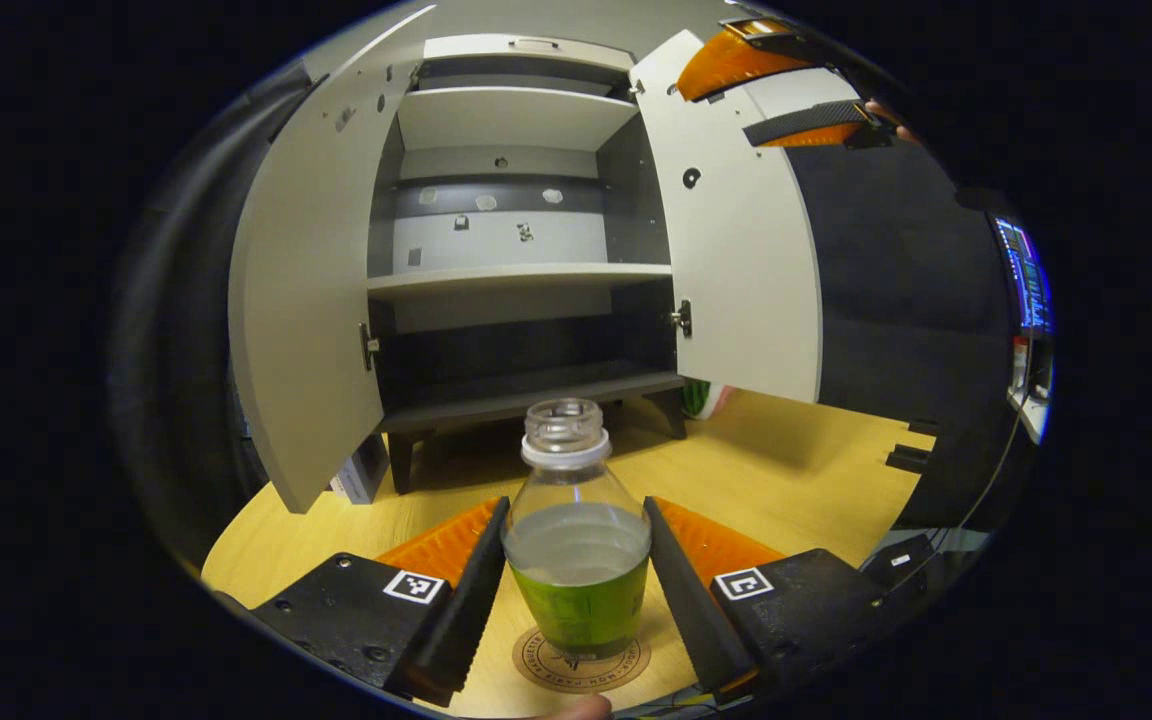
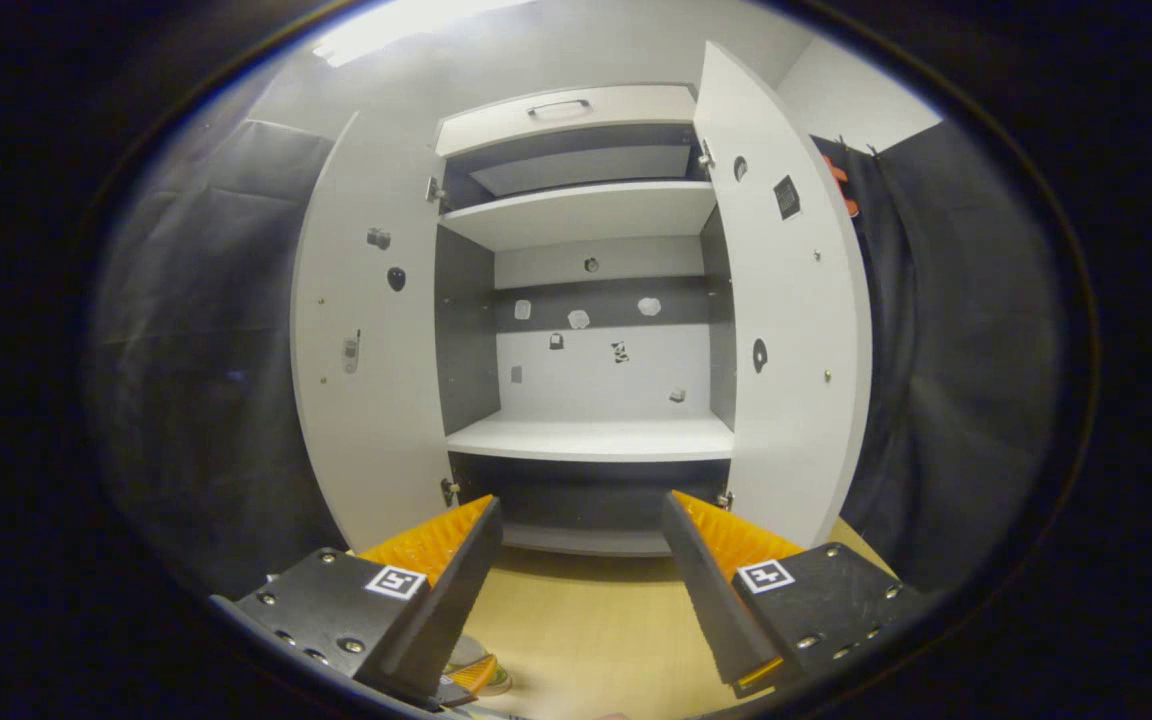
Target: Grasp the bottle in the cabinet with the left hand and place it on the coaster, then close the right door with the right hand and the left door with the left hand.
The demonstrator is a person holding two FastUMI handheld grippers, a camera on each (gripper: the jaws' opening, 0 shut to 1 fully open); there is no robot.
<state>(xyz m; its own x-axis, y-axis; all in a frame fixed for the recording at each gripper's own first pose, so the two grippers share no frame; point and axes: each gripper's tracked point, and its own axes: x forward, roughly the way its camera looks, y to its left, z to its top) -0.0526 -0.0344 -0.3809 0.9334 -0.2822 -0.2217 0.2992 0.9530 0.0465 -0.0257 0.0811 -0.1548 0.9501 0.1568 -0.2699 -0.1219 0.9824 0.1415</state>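
the bottle [image 1: 576,540] stands upright on the coaster [image 1: 581,665] on the surface, between the left tongs [image 1: 576,590], whose fingers sit at its sides; whether they press, i cannot tell. capless, part full: light, smooth, likely squashy and spillable, best held mid-body. right tongs [image 2: 581,590] spread, empty, facing the open cabinet [image 2: 586,330].

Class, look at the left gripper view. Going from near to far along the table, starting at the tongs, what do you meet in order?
Left tongs → coaster with the bottle standing on it → bare tabletop → open cabinet.
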